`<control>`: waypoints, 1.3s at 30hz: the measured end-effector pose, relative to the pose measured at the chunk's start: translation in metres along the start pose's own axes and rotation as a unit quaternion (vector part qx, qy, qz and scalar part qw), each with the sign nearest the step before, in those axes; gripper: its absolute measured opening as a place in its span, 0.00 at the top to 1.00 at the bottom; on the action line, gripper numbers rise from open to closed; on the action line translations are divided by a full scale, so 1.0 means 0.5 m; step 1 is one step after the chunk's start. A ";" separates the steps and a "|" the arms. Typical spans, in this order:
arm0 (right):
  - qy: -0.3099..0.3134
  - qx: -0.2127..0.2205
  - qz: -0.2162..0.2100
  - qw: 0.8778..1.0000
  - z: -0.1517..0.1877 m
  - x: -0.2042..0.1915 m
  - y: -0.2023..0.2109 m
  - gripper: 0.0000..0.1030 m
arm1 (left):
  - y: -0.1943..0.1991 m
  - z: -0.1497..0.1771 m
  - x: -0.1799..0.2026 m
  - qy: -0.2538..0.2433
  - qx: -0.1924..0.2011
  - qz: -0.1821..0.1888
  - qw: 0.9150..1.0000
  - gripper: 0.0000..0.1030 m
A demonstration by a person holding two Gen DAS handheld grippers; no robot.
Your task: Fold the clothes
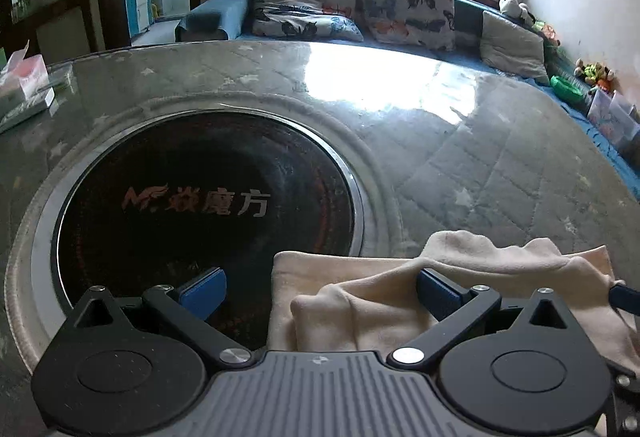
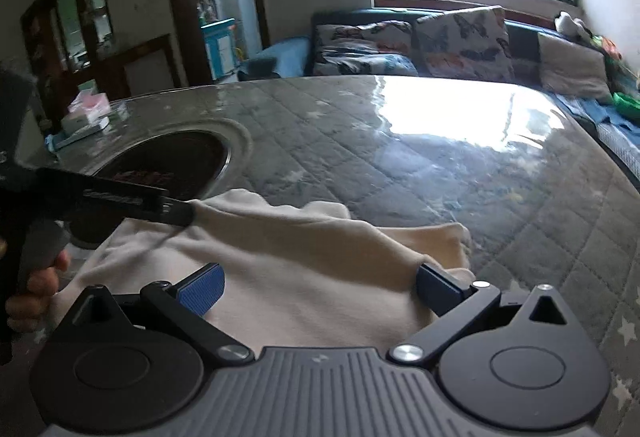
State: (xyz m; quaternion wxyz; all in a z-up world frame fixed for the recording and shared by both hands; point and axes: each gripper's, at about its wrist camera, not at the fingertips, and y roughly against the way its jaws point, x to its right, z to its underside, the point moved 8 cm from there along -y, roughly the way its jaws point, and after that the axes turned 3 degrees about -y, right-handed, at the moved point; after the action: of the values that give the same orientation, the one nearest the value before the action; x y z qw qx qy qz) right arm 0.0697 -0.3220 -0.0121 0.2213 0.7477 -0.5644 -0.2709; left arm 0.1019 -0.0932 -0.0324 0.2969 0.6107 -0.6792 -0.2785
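A cream garment point(image 2: 288, 269) lies bunched at the table's point(image 2: 440, 173) near edge, partly over the round black hotplate point(image 1: 200, 205). The left gripper point(image 1: 320, 293) and right gripper point(image 2: 320, 289) both hover over it, jaws spread wide, gripping nothing.

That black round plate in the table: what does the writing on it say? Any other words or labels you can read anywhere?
"MF 焱魔方": orange logo and grey characters on the black round plate; the first character is uncertain.
Raised lettering on the left hand-held gripper, seen from the right wrist: too blurred to read.
Boxes at the table's far left: print too small to read.
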 end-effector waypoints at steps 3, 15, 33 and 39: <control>-0.009 0.005 0.000 1.000 0.006 0.005 0.013 0.00 | 0.020 0.008 -0.001 -0.001 0.006 0.002 1.000 0.00; -0.007 0.026 0.040 0.999 0.031 -0.013 0.077 0.00 | 0.126 0.057 0.022 -0.006 0.045 0.029 0.999 0.00; 0.012 0.024 0.037 0.999 0.069 -0.053 0.108 0.00 | 0.186 0.118 -0.008 0.000 0.056 0.017 0.998 0.00; 0.020 0.025 0.034 0.999 0.081 -0.062 0.120 0.00 | 0.196 0.136 -0.010 -0.002 0.055 0.018 0.998 0.00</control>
State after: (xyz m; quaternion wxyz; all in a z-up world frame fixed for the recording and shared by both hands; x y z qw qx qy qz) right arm -0.0070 -0.3089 0.0003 0.2232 0.7385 -0.5918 -0.2335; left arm -0.0133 -0.0776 -0.0054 0.2661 0.6132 -0.7051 -0.2365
